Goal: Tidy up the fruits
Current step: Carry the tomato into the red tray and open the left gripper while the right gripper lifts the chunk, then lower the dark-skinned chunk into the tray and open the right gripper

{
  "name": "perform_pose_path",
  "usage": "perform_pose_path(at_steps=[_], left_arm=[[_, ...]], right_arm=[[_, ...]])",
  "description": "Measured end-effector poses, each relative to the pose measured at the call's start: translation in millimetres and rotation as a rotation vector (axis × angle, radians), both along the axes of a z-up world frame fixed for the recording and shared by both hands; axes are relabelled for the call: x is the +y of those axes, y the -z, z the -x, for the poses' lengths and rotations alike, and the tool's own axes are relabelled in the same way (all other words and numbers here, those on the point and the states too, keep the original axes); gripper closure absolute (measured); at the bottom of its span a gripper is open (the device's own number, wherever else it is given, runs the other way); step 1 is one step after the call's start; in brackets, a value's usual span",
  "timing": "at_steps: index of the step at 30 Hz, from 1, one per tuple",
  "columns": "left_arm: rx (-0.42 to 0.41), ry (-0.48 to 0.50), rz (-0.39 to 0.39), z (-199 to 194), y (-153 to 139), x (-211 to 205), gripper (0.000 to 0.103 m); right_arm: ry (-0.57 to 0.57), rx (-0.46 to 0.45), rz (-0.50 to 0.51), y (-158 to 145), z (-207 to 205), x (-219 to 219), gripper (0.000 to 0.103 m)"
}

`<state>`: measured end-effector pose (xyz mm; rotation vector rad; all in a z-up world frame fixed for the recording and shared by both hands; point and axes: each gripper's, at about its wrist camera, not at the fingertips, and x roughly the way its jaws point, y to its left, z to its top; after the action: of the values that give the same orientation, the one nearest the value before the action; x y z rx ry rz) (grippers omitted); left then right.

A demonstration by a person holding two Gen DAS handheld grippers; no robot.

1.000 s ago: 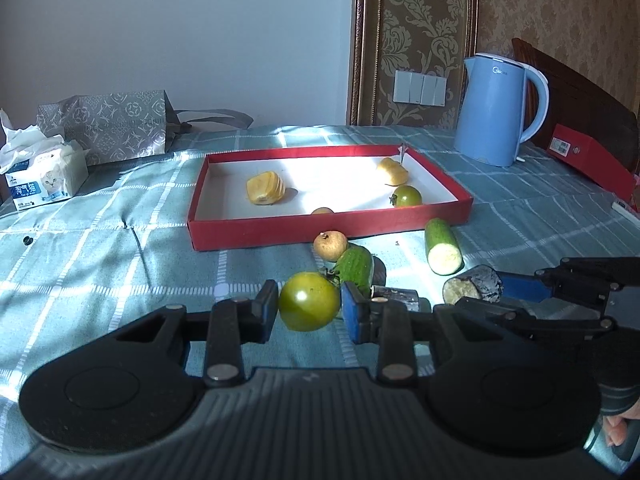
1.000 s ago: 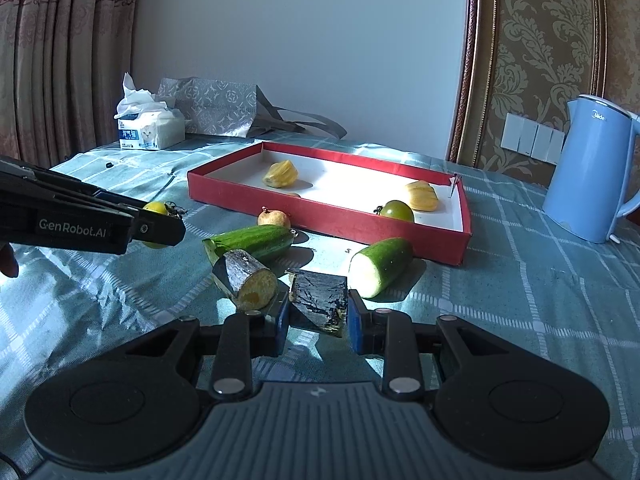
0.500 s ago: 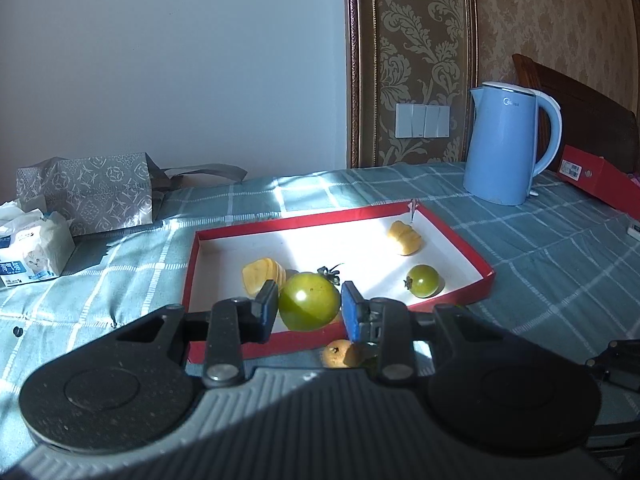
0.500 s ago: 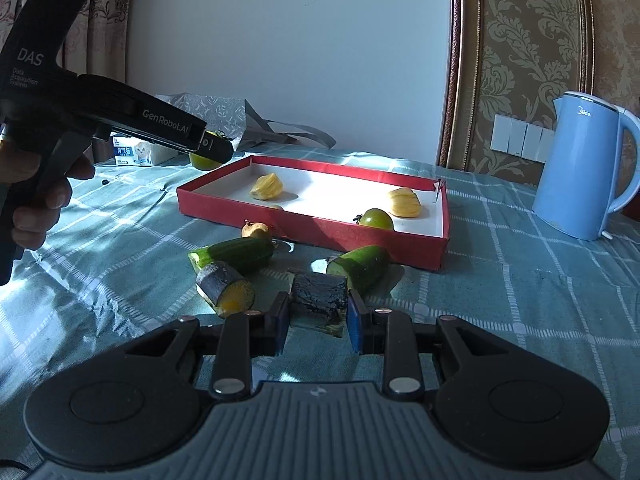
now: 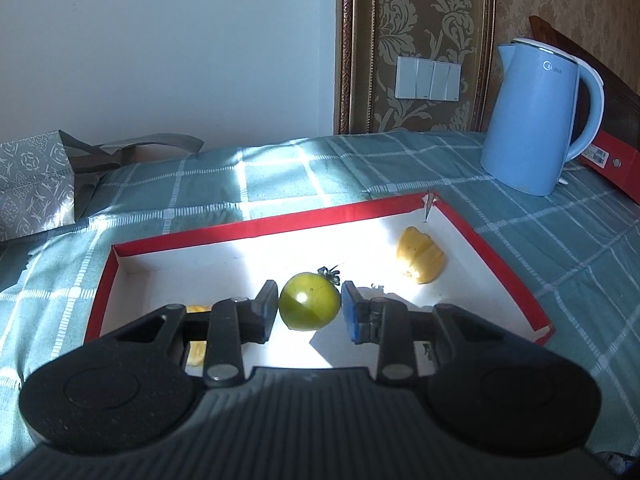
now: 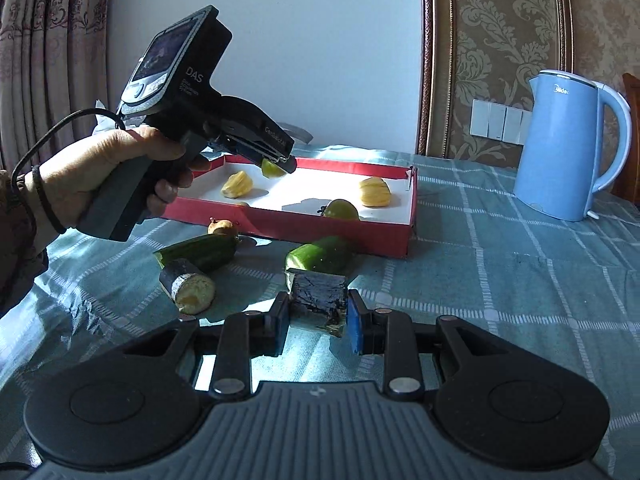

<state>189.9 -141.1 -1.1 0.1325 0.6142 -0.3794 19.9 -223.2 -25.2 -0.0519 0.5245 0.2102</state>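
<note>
My left gripper [image 5: 309, 312] is shut on a green tomato [image 5: 309, 306] and holds it above the white floor of the red tray [image 5: 280, 220]. In the right wrist view the same gripper [image 6: 280, 166] hangs over the tray's back left part, held by a person's hand [image 6: 100, 168]. In the tray lie two yellow fruit pieces [image 6: 237, 185] [image 6: 374, 192] and a second green tomato [image 6: 341, 210]. My right gripper [image 6: 318, 320] is shut on a dark eggplant chunk [image 6: 318, 296] just above the cloth, in front of the tray.
In front of the tray lie two cucumber pieces [image 6: 200, 250] [image 6: 320, 254], an eggplant piece [image 6: 188, 286] and a small brown fruit [image 6: 222, 226]. A blue kettle [image 6: 568, 144] stands at the back right. A patterned bag [image 5: 36, 184] lies far left, a red box [image 5: 616, 168] far right.
My left gripper carried the green tomato from the cloth in front of the tray forward to above the tray's floor. The right gripper drifted slightly, still shut on the eggplant chunk.
</note>
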Motion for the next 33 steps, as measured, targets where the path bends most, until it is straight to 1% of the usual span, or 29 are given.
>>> perform_pose_path(at_steps=[6, 9, 10, 12, 17, 19, 21, 23, 25, 26, 27, 29, 31, 33], left_arm=[[0.039, -0.014, -0.046, -25, 18, -9, 0.072], [0.049, -0.008, -0.032, -27, 22, -8, 0.072], [0.041, -0.005, -0.030, -26, 22, -7, 0.071], [0.021, -0.009, -0.032, -23, 20, -7, 0.052], [-0.017, -0.006, -0.034, -14, 7, -4, 0.051], [-0.036, -0.020, -0.032, -7, 0, 2, 0.044], [-0.070, -0.065, -0.005, 8, -8, 16, 0.016], [-0.110, -0.127, 0.031, 26, -13, 33, 0.007], [-0.132, -0.178, 0.047, 48, -16, 51, 0.005], [-0.144, -0.209, 0.066, 58, -17, 59, 0.001], [-0.157, -0.244, 0.091, 68, -17, 67, 0.000], [-0.185, -0.317, 0.153, 87, -16, 84, 0.000], [-0.200, -0.371, 0.190, 99, -12, 97, 0.000], [-0.188, -0.363, 0.189, 101, -9, 102, 0.000]], right_arm=[[0.015, 0.009, -0.002, 2, -4, -7, 0.075], [0.019, 0.011, -0.003, 2, -6, -7, 0.075], [0.019, 0.012, -0.006, 2, -6, -7, 0.075], [0.020, 0.011, -0.004, 2, -6, -7, 0.075], [0.019, 0.008, -0.008, -1, -10, -6, 0.075], [0.013, 0.003, -0.006, -5, -13, -6, 0.075], [0.006, -0.011, -0.011, -11, -17, -7, 0.075], [0.003, -0.029, -0.020, -19, -23, -11, 0.075], [0.000, -0.045, -0.035, -29, -35, -17, 0.075], [0.000, -0.050, -0.043, -32, -42, -20, 0.075], [0.003, -0.054, -0.053, -36, -51, -23, 0.075], [0.004, -0.056, -0.087, -42, -69, -31, 0.075], [0.011, -0.042, -0.129, -45, -91, -37, 0.075], [0.024, -0.033, -0.148, -46, -112, -40, 0.075]])
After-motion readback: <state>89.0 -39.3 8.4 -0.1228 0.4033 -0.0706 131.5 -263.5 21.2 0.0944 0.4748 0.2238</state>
